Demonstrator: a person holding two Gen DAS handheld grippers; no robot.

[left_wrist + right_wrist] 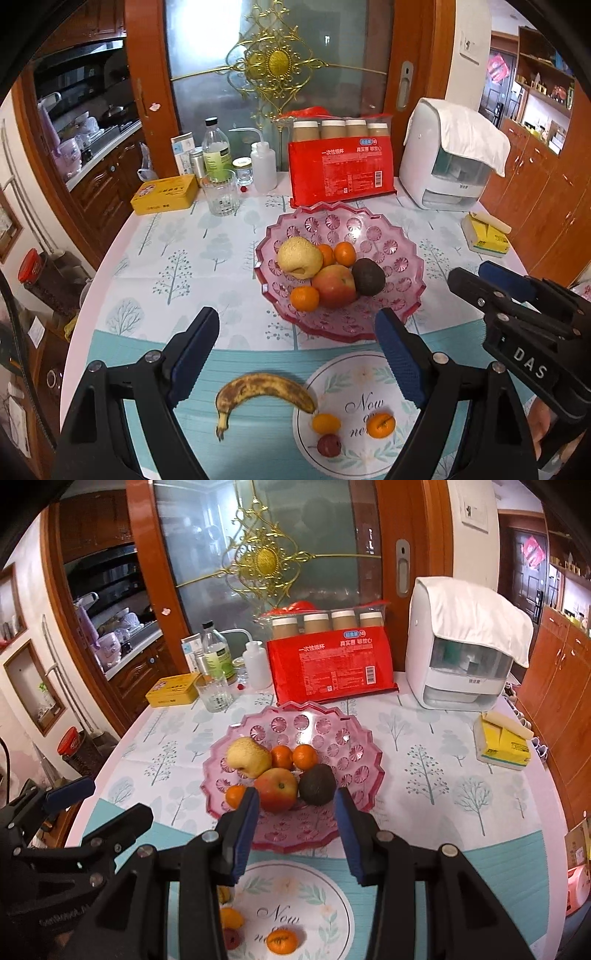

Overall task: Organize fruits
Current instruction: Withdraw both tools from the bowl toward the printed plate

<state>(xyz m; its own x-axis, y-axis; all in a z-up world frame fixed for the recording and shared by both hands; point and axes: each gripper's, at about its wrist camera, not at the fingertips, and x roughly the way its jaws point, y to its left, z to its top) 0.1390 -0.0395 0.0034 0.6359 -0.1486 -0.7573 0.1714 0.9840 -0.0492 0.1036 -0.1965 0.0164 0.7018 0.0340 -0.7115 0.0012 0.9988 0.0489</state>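
Pink pressed glass catches the eye first in the left wrist view: a scalloped fruit bowl (400, 284) stands mid-table, holding six pieces, namely one yellow pear (298, 257), one red-yellow apple (334, 286), one dark avocado (368, 277) and three small orange mandarins, one at the front (304, 298) and two at the back. Nearer the camera, four fruits lie loose: one brown-spotted ripe banana (264, 393) on the teal tablecloth, its tip reaching the round white placemat (360, 376), and on that mat one yellow-orange kumquat-like fruit (325, 423), one mandarin (381, 425) and one small red fruit (328, 445). The left gripper (297, 360) hangs over the banana with its jaws spread wide and nothing between them. The banana looks overripe, so likely soft and easily bruised; a light hold across its thick middle seems wisest.

In the right wrist view the same bowl (364, 771) sits just beyond the right gripper (297, 836), whose blue pads stand apart, gripping nothing. Below them the mat's three small fruits show, with the mandarin (282, 941) clearest; the banana is mostly hidden. These round ones are probably light, firm and apt to roll, best pinched across their widest part.
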